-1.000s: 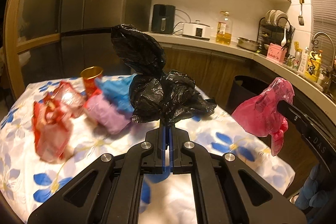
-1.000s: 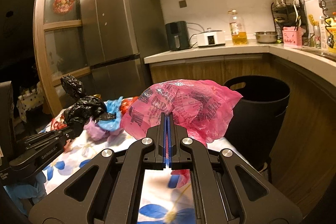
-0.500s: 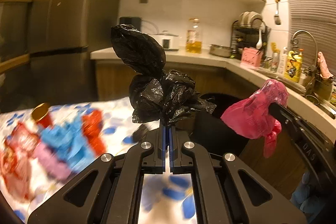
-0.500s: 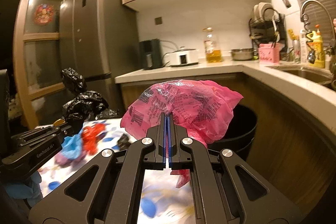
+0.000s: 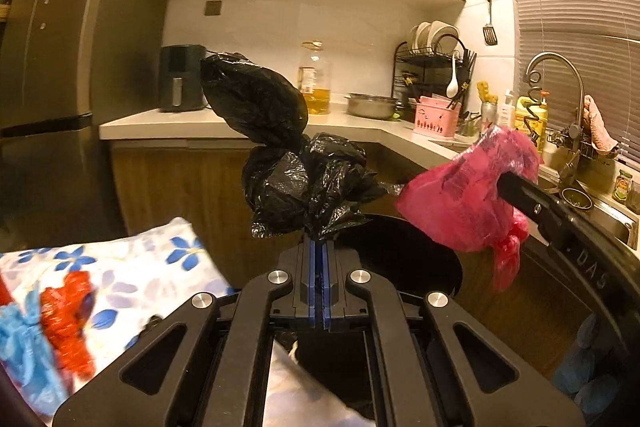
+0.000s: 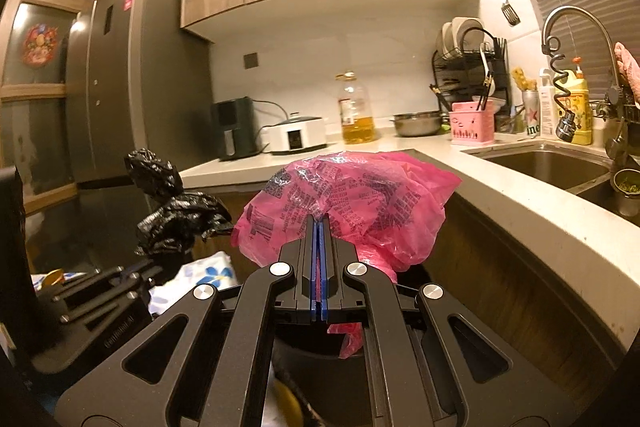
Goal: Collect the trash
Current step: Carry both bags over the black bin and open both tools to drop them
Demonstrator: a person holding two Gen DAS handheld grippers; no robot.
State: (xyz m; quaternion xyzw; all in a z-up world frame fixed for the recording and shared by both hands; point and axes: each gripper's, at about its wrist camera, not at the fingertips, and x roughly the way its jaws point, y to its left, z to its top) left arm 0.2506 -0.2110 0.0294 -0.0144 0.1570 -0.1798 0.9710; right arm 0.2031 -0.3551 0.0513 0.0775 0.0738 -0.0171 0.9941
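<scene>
My left gripper (image 5: 319, 247) is shut on a crumpled black plastic bag (image 5: 292, 163) and holds it in the air above the black trash bin (image 5: 404, 259). My right gripper (image 6: 319, 227) is shut on a pink plastic bag (image 6: 352, 203), also held over the bin (image 6: 320, 371). The pink bag (image 5: 468, 195) and the right gripper show at the right of the left wrist view. The black bag (image 6: 172, 203) and the left gripper show at the left of the right wrist view. More trash, a red wrapper (image 5: 68, 319) and a blue bag (image 5: 20, 347), lies on the table.
The table with a floral cloth (image 5: 132, 267) is at the lower left. A kitchen counter (image 6: 500, 195) with a sink (image 6: 552, 167) runs along the right. A fridge (image 6: 120, 87) stands at the left. An oil bottle (image 6: 356, 111) and appliances sit on the counter.
Both grippers have swung right, away from the table, and now hold their bags over the black bin. Both stay shut on their bags.
</scene>
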